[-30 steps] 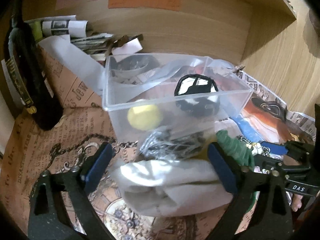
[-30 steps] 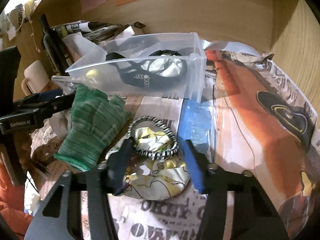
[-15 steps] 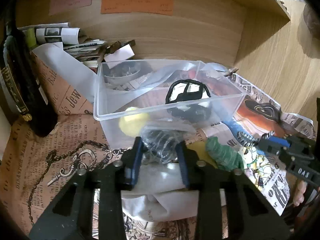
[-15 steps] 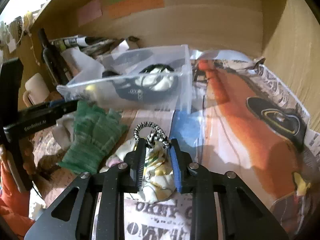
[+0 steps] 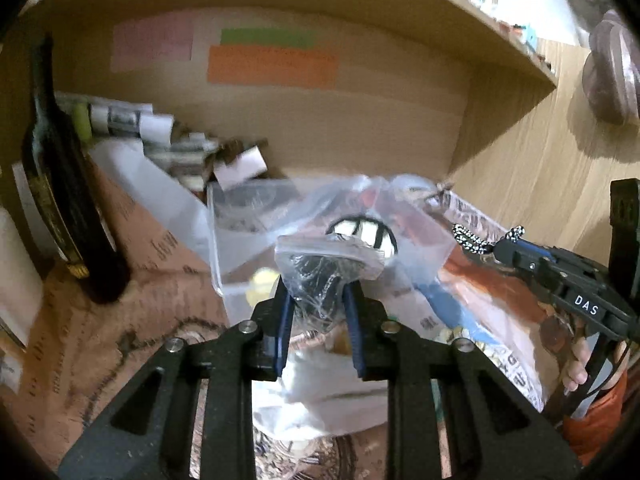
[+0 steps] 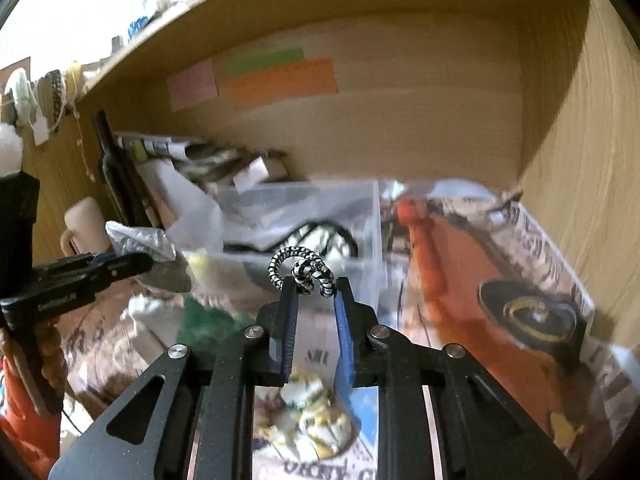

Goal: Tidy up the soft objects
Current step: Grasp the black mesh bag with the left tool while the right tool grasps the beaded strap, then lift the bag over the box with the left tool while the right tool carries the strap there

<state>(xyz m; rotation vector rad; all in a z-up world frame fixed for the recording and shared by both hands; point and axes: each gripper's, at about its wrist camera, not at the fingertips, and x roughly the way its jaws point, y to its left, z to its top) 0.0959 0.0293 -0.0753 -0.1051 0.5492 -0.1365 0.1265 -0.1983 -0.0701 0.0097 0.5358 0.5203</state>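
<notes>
Wooden shelf (image 5: 400,128), left gripper (image 5: 316,292) pinching bag (image 5: 320,268) (clear)

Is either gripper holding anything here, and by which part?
Left gripper: pinches a clear plastic bag of dark tangled stuff across its lower middle. Right gripper: clamps a black-and-white braided loop at its gathered lower end.

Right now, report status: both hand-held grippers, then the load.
Left hand-held gripper shut on clear bag. Right hand-held gripper shut on black-and-white cord loop. Clear bin ahead, nothing blocking.
</notes>
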